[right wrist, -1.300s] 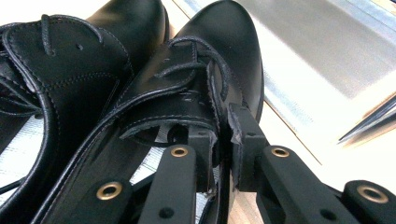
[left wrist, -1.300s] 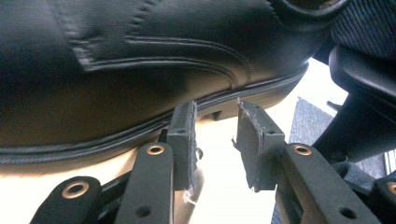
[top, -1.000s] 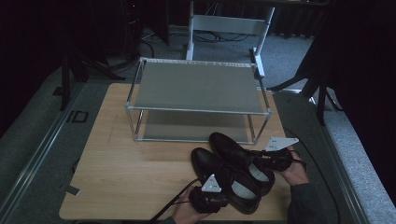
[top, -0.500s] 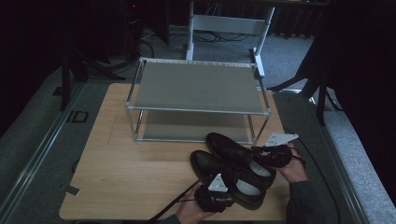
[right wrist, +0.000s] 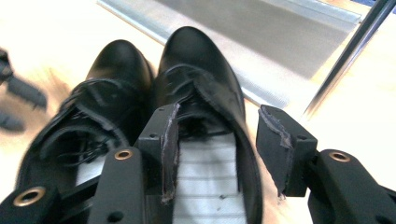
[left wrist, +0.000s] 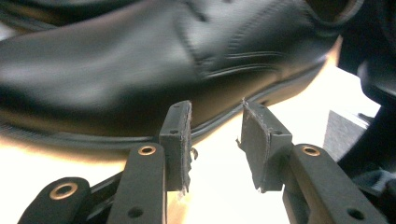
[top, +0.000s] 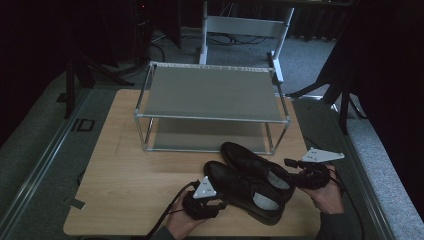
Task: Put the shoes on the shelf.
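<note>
Two black leather lace-up shoes are sitting side by side at the near right of the wooden table [top: 125, 170], toes pointing away toward the rack.

The left gripper [top: 218, 201], in the person's left hand [top: 182, 225] at the near table edge, is lying just beside the outer flank of the left shoe [top: 245, 192]. Its jaws have just been opening. In the left gripper view its pads are standing apart with only bare tabletop between them, and the left shoe's sole edge [left wrist: 140, 135] is running just beyond their tips.

The right gripper [top: 292, 166], in the right hand [top: 327, 197], is sitting at the heel end of the right shoe [top: 252, 162]. Its jaws have just been opening as well. In the right gripper view they are straddling the right-hand side of the heel collar [right wrist: 243, 154], one pad [right wrist: 169, 149] inside the shoe mouth over the white ribbed insole [right wrist: 205, 177], the other outside the wall; neither pad is pressing on the leather.

Both uppers are showing smooth, slightly glossy, with rounded toes and dark laces.

Beyond the toes, a two-tier metal shoe rack [top: 212, 92] is standing across the table's far half, its lower shelf [top: 200, 135] lying open toward the shoes. Bare wood is lying wide to the left of the shoes, while only a narrow strip remains between the right shoe and the table's right edge.
</note>
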`<state>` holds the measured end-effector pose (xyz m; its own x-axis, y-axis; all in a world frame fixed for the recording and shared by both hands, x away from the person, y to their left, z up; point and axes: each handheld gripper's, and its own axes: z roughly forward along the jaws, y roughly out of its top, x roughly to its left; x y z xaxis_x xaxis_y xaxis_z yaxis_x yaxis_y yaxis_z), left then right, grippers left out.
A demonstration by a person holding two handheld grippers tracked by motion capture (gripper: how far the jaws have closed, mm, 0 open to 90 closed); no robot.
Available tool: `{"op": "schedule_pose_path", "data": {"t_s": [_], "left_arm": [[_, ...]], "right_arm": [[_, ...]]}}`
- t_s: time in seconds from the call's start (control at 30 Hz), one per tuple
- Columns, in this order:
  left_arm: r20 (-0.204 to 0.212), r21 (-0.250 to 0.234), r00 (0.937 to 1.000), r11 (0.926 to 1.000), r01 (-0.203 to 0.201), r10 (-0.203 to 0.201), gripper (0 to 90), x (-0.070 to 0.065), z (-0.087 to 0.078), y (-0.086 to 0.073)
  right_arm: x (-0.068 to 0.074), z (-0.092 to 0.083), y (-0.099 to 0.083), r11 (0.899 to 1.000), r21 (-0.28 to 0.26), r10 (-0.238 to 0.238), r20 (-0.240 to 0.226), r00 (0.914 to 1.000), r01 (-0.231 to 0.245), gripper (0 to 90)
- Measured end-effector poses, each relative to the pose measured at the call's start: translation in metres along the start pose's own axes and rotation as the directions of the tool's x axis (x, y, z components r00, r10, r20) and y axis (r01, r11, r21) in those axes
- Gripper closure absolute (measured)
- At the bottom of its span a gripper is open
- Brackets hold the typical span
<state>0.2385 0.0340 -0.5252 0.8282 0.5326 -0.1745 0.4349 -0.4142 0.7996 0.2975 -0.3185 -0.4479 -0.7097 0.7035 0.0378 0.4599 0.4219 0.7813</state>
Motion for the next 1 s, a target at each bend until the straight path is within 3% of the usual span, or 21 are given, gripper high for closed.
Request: {"op": "schedule_pose_path", "data": {"t_s": [0.17,0.37,0.5,1.0], "left_arm": [[-0.042,-0.024,0.9987,0.9993,0.028,-0.029,62.6,0.014,-0.012,-0.002],[-0.072,-0.047,0.9960,0.9977,0.049,-0.053,62.0,0.023,-0.022,-0.002],[-0.095,-0.057,0.9926,0.9960,0.069,-0.075,61.9,0.027,-0.024,-0.003],[-0.098,-0.051,0.9924,0.9963,0.069,-0.074,61.9,0.027,-0.024,-0.004]], "right_arm": [[0.014,-0.007,-0.004,0.999,0.034,-0.019,0.006,0.9998,0.018,47.9],[0.018,-0.011,-0.012,0.998,0.039,0.038,0.020,0.9991,-0.039,49.9],[0.022,-0.010,-0.015,0.997,0.062,0.044,0.019,0.9989,-0.045,50.7],[0.036,0.002,-0.020,0.991,0.129,0.021,0.001,0.9998,-0.021,49.7]]}}
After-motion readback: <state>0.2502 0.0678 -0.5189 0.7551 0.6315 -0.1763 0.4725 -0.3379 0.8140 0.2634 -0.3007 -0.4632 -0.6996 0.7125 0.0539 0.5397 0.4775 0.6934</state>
